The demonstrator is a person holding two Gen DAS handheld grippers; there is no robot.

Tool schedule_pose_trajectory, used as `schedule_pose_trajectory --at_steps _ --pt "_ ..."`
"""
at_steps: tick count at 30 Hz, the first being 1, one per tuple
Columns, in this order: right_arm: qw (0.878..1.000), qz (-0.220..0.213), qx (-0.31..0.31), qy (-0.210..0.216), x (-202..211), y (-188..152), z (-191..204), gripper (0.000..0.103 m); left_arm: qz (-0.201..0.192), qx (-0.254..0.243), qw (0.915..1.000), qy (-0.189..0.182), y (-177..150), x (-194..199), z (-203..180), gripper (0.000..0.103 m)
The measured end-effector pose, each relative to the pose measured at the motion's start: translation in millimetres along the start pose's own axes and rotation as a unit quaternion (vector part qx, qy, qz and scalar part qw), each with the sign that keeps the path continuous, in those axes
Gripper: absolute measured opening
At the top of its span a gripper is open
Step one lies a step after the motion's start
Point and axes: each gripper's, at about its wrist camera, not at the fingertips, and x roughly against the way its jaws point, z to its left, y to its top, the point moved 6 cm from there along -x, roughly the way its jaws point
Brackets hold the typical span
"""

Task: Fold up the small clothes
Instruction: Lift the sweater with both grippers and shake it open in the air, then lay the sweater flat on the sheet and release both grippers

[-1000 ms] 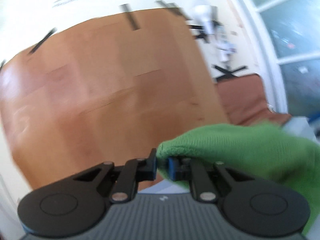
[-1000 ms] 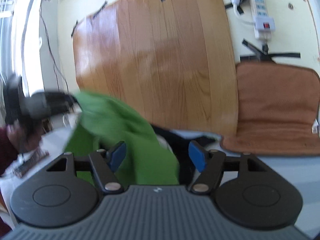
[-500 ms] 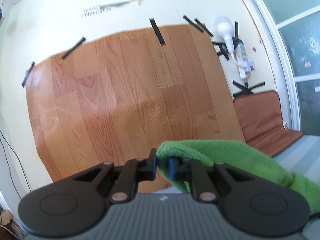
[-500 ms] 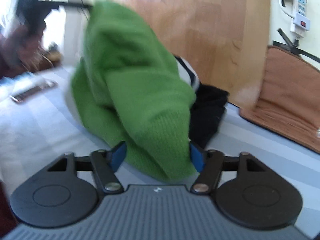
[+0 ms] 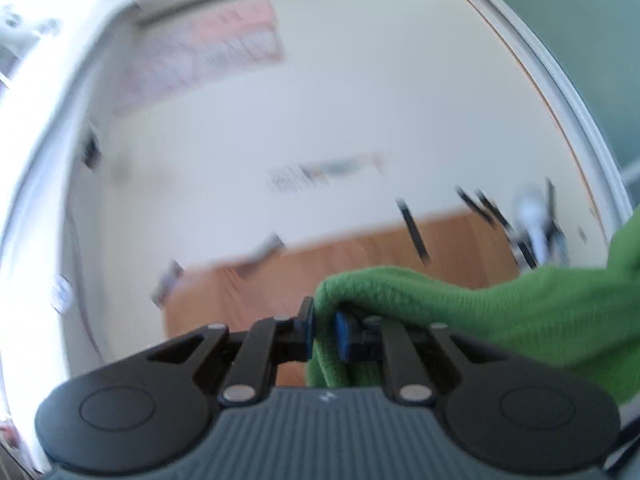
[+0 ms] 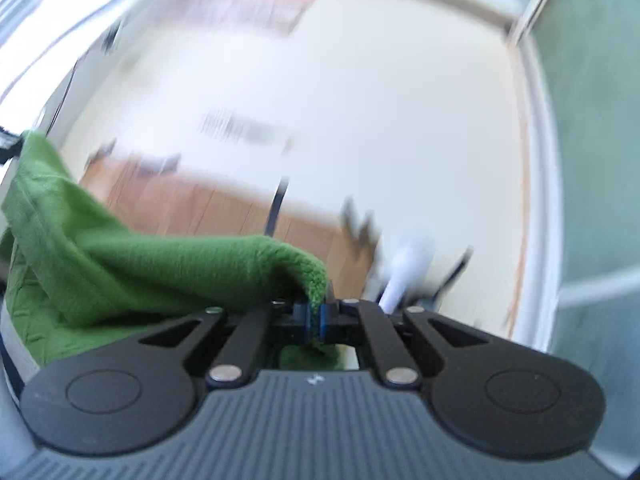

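A green knitted garment [image 5: 500, 308] hangs stretched between my two grippers, lifted in the air. My left gripper [image 5: 323, 330] is shut on one corner of it, and the cloth runs off to the right edge of the left wrist view. In the right wrist view the same green garment [image 6: 132, 272] comes in from the left, and my right gripper [image 6: 314, 318] is shut on its other corner. The blue pads [image 6: 325, 320] pinch the knitted edge. Both views are blurred and tilted upward.
A cream wall [image 5: 340, 128] fills both views, with a wood-grain panel [image 5: 360, 264] taped low on it. A white plug and black cables [image 5: 534, 220] hang at the right of the panel. A glass door frame [image 6: 544, 160] stands at the far right.
My right gripper went from open beside the garment to shut on its corner. Both grippers rose and tilted up, so the bed and floor dropped out of view and the wall came in.
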Motion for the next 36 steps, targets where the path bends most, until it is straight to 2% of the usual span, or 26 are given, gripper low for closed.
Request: schedule_pose_trajectory --at_steps 4,9,11,14,16,18,19,20,21,22,23,25,26,28,30,33,36 --pt "0.999 -0.027 0.044 -0.018 -13 31 -12 0.007 -0.048 0.010 0.9981 0.037 43 15 20 0.011" --pt "0.997 -0.046 0.065 -0.018 -7 59 -24 0.007 -0.070 0.009 0.9964 0.048 61 18 25 0.011" --pt "0.997 -0.037 0.061 -0.014 -4 54 -21 0.007 -0.064 0.007 0.9970 0.043 59 9 22 0.011" --pt "0.999 0.025 0.034 0.015 -14 26 -18 0.007 -0.023 0.011 0.9995 0.018 35 -24 9 0.011" --pt "0.996 0.085 0.019 0.037 -34 -12 -17 0.007 0.015 0.004 0.9999 0.004 9 -54 -4 0.011" --pt "0.986 0.158 0.011 0.055 -54 -62 -13 0.007 0.065 -0.005 0.9978 -0.015 -29 -89 -26 0.011" --pt "0.977 0.203 0.002 0.066 -65 -93 -9 0.008 0.089 -0.008 0.9956 -0.025 -49 -103 -37 0.011" --pt "0.965 0.250 -0.005 0.072 -78 -130 -3 0.009 0.120 -0.009 0.9921 -0.035 -77 -122 -52 0.016" --pt "0.952 0.298 -0.008 0.073 -91 -171 4 0.019 0.154 -0.011 0.9869 -0.045 -109 -144 -71 0.019" --pt "0.936 0.345 -0.004 0.065 -102 -216 12 0.027 0.187 -0.021 0.9806 -0.055 -139 -160 -88 0.028" --pt "0.923 0.380 0.002 0.055 -110 -254 17 0.035 0.237 -0.036 0.9688 -0.062 -182 -179 -108 0.030" --pt "0.896 0.442 -0.002 0.044 -111 -315 19 0.033 0.332 -0.053 0.9396 -0.062 -267 -194 -137 0.027" --pt "0.890 0.453 -0.022 0.045 -107 -329 17 0.033 0.363 -0.051 0.9285 -0.059 -298 -196 -142 0.025" --pt "0.891 0.443 -0.066 0.074 -98 -336 16 0.033 0.381 -0.035 0.9213 -0.070 -335 -191 -146 0.027" --pt "0.896 0.427 -0.067 0.102 -101 -331 24 0.034 0.382 -0.024 0.9216 -0.062 -349 -189 -142 0.027" --pt "0.898 0.409 -0.060 0.152 -115 -320 49 0.035 0.389 0.020 0.9196 -0.051 -362 -195 -133 0.028" --pt "0.899 0.387 -0.060 0.197 -148 -309 80 0.035 0.388 0.049 0.9196 -0.038 -368 -203 -125 0.030"
